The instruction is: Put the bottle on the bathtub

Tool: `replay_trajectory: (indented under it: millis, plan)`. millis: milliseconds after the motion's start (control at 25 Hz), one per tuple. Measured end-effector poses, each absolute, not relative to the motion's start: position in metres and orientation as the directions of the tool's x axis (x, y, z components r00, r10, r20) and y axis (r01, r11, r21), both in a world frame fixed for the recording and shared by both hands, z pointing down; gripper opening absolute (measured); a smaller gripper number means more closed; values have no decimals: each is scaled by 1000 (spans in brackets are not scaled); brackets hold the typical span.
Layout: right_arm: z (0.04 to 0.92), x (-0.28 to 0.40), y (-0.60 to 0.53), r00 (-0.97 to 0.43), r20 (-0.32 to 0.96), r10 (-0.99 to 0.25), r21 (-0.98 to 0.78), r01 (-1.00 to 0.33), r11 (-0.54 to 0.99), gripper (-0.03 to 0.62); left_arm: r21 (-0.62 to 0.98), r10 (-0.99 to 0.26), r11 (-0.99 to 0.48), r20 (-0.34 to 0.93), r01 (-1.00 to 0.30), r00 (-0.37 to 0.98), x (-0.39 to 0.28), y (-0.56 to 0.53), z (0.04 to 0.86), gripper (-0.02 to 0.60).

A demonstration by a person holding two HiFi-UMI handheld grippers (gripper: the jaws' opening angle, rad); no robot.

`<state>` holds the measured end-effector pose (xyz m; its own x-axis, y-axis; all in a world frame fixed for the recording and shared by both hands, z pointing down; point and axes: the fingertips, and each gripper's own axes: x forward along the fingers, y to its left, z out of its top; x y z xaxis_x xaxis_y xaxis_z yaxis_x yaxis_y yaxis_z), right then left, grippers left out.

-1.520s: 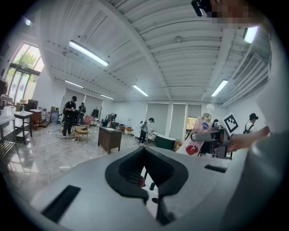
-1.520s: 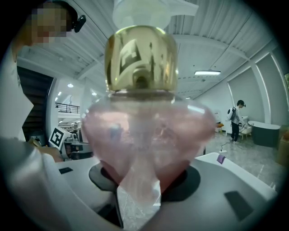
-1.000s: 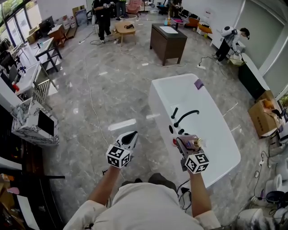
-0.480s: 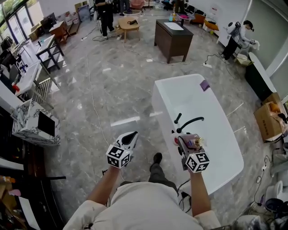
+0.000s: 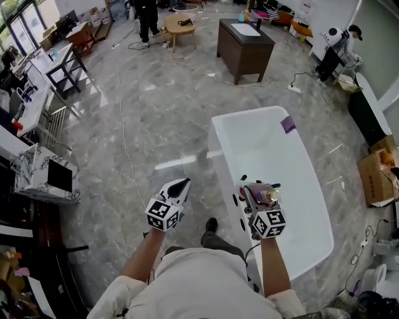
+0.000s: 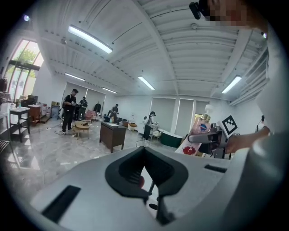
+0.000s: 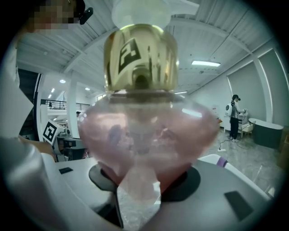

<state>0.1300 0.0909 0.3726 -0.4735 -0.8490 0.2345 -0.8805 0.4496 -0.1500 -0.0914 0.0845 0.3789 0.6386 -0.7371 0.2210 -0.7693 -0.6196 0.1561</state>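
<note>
Head view: person stands on grey marbled floor beside one white oval bathtub (image 5: 274, 146), shoe (image 5: 212, 224) showing near its side. Right gripper (image 5: 257, 198) clamped on one pink translucent pump bottle with a gold collar (image 5: 266, 195); bottle held over the tub's near left rim, and contact with the rim cannot be judged. Right gripper view confirms: jaws pressed on either side of the bottle's (image 7: 144, 131) lower body, pump top upward, right gripper (image 7: 142, 180) filled by it. Left gripper (image 5: 179, 185) hangs over bare floor, well apart from the tub, jaws brought together at the tips. Left gripper view shows the left gripper (image 6: 145, 167) with nothing between the pads, and the bottle (image 6: 199, 131) off to its right. In the way at the rim: black tap fittings (image 5: 236, 200) just beside and partly under the right gripper; exact number hidden. One small purple item (image 5: 288, 124) sits on the far right rim. Further off: one dark brown cabinet (image 5: 245, 42) beyond the tub, one round wooden table (image 5: 181, 25), one marble-patterned box (image 5: 47, 174) at left, one cardboard box (image 5: 377, 174) at right, a thin cable (image 5: 124, 143) running along the floor. Two standing people counted, one in black (image 5: 144, 12) at the top, one at the upper right (image 5: 340, 53). Grippers: two.
</note>
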Motion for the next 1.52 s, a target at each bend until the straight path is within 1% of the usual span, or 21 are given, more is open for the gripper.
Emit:
replay_trajectory:
  millis: [320,680,920,1160,1520]
  plan:
    - [386,171,4,-495,292,-819,-161,-869,468,241,175,-745,-594,248,-785,619,-42,-4,387,8]
    - [400,172,-50,-498,317,-807,-176,-867,466,241,192,-734,-585,287,-788,615,-29,-59,405,8]
    - [406,165,-69,-473,343,-812,-183,-881,436,241,212,-706,-603,307,-769,638,-31,-83,415,8]
    - [414,142,-93,-430,377,-820,-166,-903,397,241,239,-651,-649,317,-723,690,-44,-115,425,8]
    - [456,117,-156,-337,439,-833,-156,-942,299,241,261,-574,-698,352,-667,739,-63,-183,462,8]
